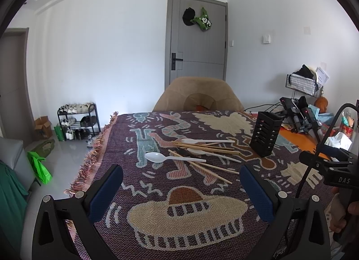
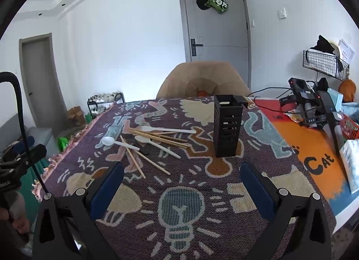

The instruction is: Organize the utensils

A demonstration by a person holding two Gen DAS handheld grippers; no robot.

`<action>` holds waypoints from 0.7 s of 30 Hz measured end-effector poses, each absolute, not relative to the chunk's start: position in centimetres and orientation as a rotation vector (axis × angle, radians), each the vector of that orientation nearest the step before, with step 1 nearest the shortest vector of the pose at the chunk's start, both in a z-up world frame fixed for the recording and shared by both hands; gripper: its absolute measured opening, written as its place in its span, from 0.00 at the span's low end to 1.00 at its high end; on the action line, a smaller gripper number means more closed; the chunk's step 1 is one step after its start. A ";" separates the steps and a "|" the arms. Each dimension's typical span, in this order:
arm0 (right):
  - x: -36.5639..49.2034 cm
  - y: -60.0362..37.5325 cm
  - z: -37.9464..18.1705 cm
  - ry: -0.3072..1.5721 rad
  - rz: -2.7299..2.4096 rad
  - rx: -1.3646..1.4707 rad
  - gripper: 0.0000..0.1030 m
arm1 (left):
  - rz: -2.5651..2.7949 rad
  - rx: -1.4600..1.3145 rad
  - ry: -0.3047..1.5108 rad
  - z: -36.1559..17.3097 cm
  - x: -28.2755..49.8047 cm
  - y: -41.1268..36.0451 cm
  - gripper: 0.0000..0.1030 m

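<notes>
- The left gripper (image 1: 181, 189) and the right gripper (image 2: 181, 187) are both cut off by the bottom edge, so only their fingers and front frames show.
- Ahead of the fingers, the dark utensil (image 2: 143, 147) lies mostly under the chopsticks (image 2: 157, 137); its type cannot be told.
- The black slotted holder (image 2: 227, 125) hides its own inside from both views.
- Beyond the pile, the tan chair (image 1: 198, 95) is hidden below the table edge.
</notes>
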State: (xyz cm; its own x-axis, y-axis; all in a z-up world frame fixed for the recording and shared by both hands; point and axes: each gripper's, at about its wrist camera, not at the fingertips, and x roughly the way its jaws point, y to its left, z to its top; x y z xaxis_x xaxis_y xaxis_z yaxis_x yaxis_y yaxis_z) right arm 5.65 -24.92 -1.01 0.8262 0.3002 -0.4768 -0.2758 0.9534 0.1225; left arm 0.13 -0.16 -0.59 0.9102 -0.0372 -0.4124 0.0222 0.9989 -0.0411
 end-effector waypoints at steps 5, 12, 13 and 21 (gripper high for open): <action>5.3 -24.8 -0.8 0.496 0.319 0.044 1.00 | -0.041 -0.033 0.439 -0.8 0.0 -0.2 1.00; 5.4 -24.6 -0.8 0.495 0.328 0.042 1.00 | -0.039 -0.023 0.441 -0.8 -0.2 -0.3 1.00; 5.4 -24.6 -0.8 0.495 0.328 0.042 1.00 | -0.038 -0.022 0.440 -0.9 -0.2 -0.4 1.00; 5.3 -24.6 -0.8 0.495 0.329 0.043 1.00 | -0.037 -0.024 0.433 -0.7 -0.3 -0.3 1.00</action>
State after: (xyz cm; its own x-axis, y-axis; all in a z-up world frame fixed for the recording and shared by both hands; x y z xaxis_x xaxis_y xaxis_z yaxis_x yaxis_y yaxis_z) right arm 5.33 -24.56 -0.82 0.8285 0.3200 -0.4595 -0.2991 0.9467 0.1199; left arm -0.30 -0.31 -0.73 0.9072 -0.0404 -0.4188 0.0303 0.9991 -0.0308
